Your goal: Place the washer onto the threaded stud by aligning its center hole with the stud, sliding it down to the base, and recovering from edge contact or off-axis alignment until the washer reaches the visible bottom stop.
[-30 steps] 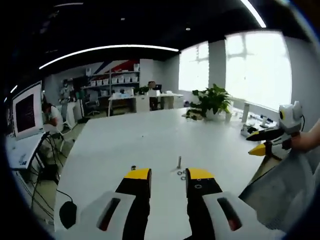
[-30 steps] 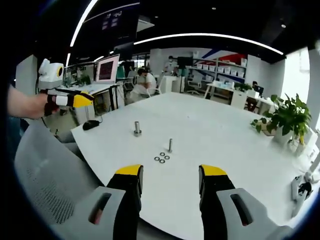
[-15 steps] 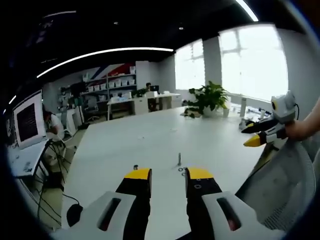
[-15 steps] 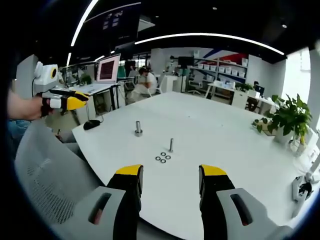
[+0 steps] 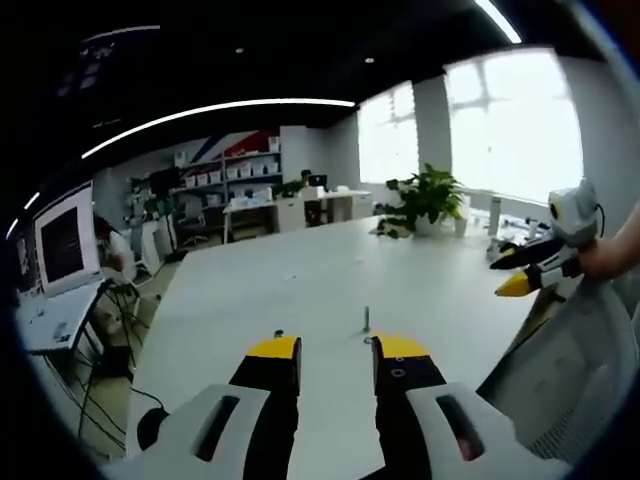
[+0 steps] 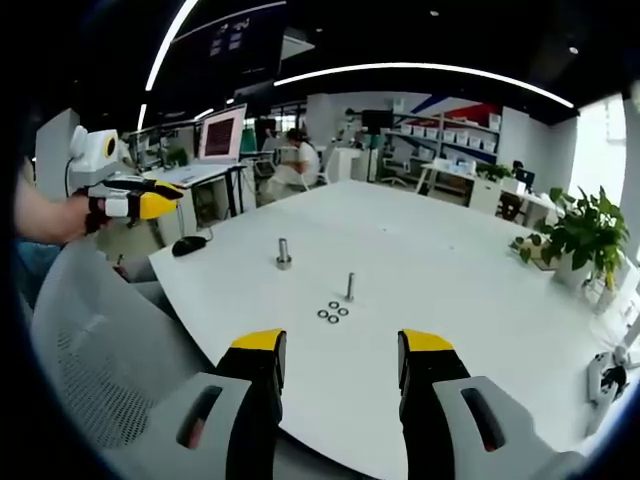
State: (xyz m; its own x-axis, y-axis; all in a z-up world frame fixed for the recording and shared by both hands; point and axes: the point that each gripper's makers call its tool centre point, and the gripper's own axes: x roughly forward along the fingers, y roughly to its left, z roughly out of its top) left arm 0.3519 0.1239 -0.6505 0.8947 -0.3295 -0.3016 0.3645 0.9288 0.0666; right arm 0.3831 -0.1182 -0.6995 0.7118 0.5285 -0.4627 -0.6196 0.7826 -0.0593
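On the white table (image 6: 440, 270) a thin threaded stud (image 6: 350, 286) stands upright, with three small washers (image 6: 333, 312) lying flat just in front of it. A thicker bolt (image 6: 284, 254) stands to the stud's left. My right gripper (image 6: 335, 350) hovers open and empty off the table's near edge. In the left gripper view the stud (image 5: 366, 318) rises just past the jaws, and my left gripper (image 5: 335, 352) is open with nothing held. The left gripper (image 6: 150, 200) shows at far left in the right gripper view; the right gripper (image 5: 525, 272) shows at far right in the left gripper view.
A grey mesh chair back (image 6: 90, 340) stands between me and the table. A black mouse (image 6: 186, 244) lies near the table's left corner. A potted plant (image 6: 575, 240) sits at the far right. Desks, monitors and seated people fill the room behind.
Both views shifted slightly with my hands. The stud and washers sit a little higher and further right in the right gripper view. Nothing on the table has moved.
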